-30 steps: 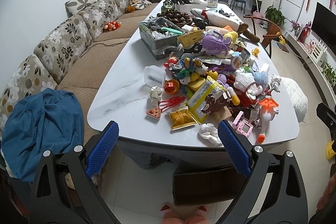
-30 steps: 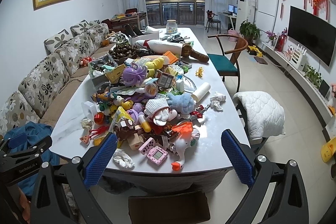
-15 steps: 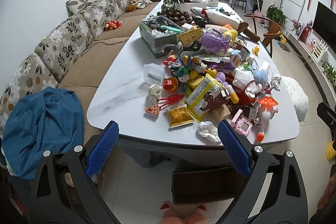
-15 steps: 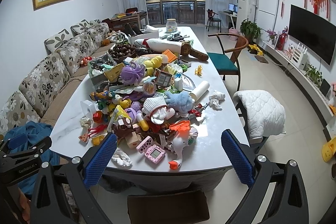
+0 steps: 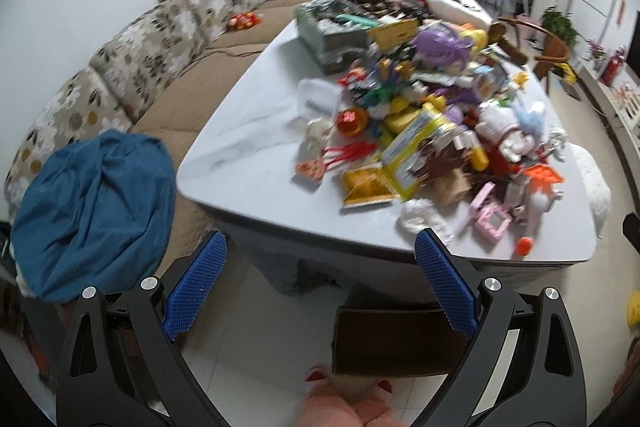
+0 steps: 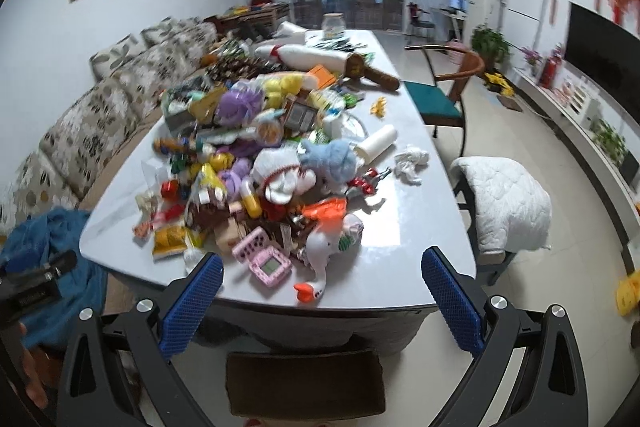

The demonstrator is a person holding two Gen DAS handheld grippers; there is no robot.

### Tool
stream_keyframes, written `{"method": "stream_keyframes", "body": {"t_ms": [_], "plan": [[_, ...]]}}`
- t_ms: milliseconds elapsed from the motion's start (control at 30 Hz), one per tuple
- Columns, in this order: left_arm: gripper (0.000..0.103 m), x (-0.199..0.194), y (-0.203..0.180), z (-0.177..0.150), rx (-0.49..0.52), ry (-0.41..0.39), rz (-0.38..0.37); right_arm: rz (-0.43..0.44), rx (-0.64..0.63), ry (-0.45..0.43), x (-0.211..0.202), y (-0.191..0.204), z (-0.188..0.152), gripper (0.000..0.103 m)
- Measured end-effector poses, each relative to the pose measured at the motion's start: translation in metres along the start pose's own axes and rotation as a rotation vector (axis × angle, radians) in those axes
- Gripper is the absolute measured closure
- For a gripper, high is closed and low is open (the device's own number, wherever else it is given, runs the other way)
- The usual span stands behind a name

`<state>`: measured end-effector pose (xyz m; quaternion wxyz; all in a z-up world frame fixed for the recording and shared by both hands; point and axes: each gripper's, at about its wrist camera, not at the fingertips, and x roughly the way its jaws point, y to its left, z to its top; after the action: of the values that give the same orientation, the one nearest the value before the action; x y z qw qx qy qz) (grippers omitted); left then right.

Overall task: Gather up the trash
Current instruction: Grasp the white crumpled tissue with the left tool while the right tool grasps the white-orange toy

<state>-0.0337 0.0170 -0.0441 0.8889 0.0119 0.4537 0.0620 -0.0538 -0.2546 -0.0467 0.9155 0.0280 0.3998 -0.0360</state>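
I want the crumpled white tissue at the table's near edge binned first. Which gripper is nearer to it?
Left. The left gripper has the crumpled white tissue just above its right-hand finger; the right gripper sits further right, with the tissue beside its left-hand finger.

Crumpled white tissue (image 5: 424, 221) + yellow snack wrapper (image 5: 366, 189) at table's near edge.

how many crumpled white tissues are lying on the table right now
2: one crumpled tissue at the near table edge beside the yellow snack packet, another crumpled tissue on the right side near the paper roll. More may be buried in the pile.
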Motion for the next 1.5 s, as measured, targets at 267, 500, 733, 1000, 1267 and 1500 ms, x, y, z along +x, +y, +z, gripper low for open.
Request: {"method": "stream_keyframes", "body": {"t_ms": [267, 500, 733, 1000, 1267, 1500], "plan": [[0.010, 0.034, -0.007, -0.025, -0.017, 0.103, 0.055, 0.037, -0.012, 0.101, 0.035, -0.011, -0.040, 0.005], [0.010, 0.044, -0.018, -0.028, -0.010, 0.124, 0.047, 0.007, -0.052, 0.112, 0.048, -0.013, -0.051, 0.005], [0.010, 0.062, -0.028, -0.034, 0.012, 0.108, -0.028, 0.078, 0.023, 0.123, 0.088, -0.006, -0.038, 0.006], [0.010, 0.087, -0.009, -0.053, 0.035, 0.181, -0.090, 0.112, 0.315, 0.190, 0.165, -0.037, -0.003, 0.011], [0.010, 0.096, 0.023, -0.055, 0.037, 0.207, -0.073, 0.151, 0.597, 0.299, 0.221, -0.064, 0.016, 0.026], [0.010, 0.100, 0.022, -0.044, 0.070, 0.197, -0.091, 0.166, 0.655, 0.282, 0.200, -0.082, 0.022, 0.029]]}}
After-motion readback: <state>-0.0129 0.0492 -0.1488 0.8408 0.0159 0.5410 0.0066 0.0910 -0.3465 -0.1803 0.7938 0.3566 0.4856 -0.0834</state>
